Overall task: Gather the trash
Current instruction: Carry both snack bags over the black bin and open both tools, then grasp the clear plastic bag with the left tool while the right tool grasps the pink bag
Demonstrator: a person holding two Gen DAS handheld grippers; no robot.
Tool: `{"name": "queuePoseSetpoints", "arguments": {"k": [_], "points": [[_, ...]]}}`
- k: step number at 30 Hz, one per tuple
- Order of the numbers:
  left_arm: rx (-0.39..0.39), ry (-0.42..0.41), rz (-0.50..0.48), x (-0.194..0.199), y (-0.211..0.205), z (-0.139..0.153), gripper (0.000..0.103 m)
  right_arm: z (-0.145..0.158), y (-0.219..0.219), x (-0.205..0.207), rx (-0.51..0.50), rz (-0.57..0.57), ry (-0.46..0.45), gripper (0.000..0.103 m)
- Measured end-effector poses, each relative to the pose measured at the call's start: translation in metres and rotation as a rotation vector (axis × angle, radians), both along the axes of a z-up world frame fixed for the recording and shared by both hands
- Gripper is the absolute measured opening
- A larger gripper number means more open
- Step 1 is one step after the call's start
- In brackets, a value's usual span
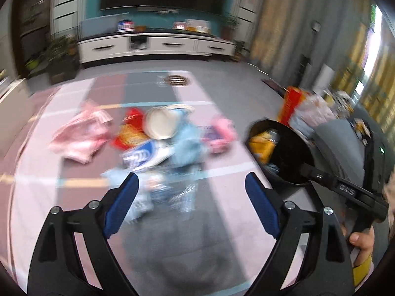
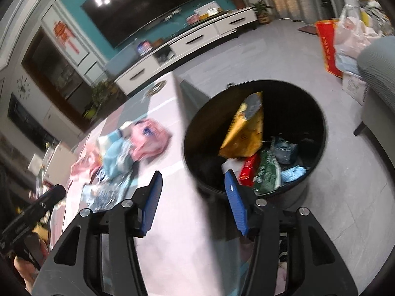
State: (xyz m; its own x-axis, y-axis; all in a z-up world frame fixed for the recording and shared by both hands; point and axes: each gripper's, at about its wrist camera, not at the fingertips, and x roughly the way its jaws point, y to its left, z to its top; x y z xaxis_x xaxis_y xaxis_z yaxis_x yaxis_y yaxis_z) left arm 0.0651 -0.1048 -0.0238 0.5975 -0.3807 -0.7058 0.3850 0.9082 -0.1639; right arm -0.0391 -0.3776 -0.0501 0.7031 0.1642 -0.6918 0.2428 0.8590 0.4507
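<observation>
A: Tools?
B: Two. Left tool (image 1: 191, 192) has its jaws wide apart with nothing between them, above the near edge of the tabletop (image 1: 222, 202). Right tool (image 2: 193, 192) is about half spread, also carrying nothing, at the tabletop's right edge beside the bin (image 2: 318, 128).

A: Trash on the tabletop?
B: One loose pile mid-tabletop, heavily blurred. Nearest: one clear crinkled wrapper (image 1: 172, 194). Behind it: one blue-and-white pack (image 1: 140, 156), one light blue bag (image 1: 187, 143), one red-and-yellow pack (image 1: 130, 130), one white round lid or bowl (image 1: 161, 123). Two pink bags: one (image 1: 81, 135) toward the left edge, one (image 1: 221, 133) toward the right.

A: Bin?
B: One black round bin on the floor, just off the right edge. Inside: one yellow bag (image 2: 244, 128) upright, one red pack (image 2: 249, 170), one green pack (image 2: 269, 172), a few blue items, exact count unclear.
</observation>
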Motion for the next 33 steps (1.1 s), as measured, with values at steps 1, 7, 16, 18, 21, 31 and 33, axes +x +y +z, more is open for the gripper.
{"name": "queuePoseSetpoints", "arguments": {"k": [1, 7, 16, 18, 21, 31, 33], "points": [[-0.004, 0.005, 0.037, 0.0, 0.015, -0.001, 0.088, 0.002, 0.007, 0.002, -0.007, 0.019, 0.002, 0.052], [-0.019, 0.055, 0.205, -0.004, 0.091, -0.015, 0.088, 0.007, 0.038, 0.011, -0.049, 0.099, 0.013, 0.052], [-0.069, 0.12, 0.241, -0.01, 0.127, -0.038, 0.088, 0.006, 0.078, 0.026, -0.078, 0.186, 0.047, 0.052], [-0.087, 0.13, 0.224, -0.008, 0.124, -0.041, 0.088, 0.004, 0.084, 0.029, -0.084, 0.198, 0.056, 0.052], [-0.115, 0.158, 0.195, -0.001, 0.113, -0.047, 0.088, 0.001, 0.09, 0.033, -0.093, 0.213, 0.067, 0.052], [-0.185, 0.208, 0.149, 0.043, 0.071, -0.06, 0.088, -0.004, 0.08, 0.057, -0.114, 0.179, 0.035, 0.052], [-0.192, 0.225, 0.158, 0.052, 0.064, -0.065, 0.088, -0.005, 0.076, 0.069, -0.122, 0.167, 0.026, 0.052]]}}
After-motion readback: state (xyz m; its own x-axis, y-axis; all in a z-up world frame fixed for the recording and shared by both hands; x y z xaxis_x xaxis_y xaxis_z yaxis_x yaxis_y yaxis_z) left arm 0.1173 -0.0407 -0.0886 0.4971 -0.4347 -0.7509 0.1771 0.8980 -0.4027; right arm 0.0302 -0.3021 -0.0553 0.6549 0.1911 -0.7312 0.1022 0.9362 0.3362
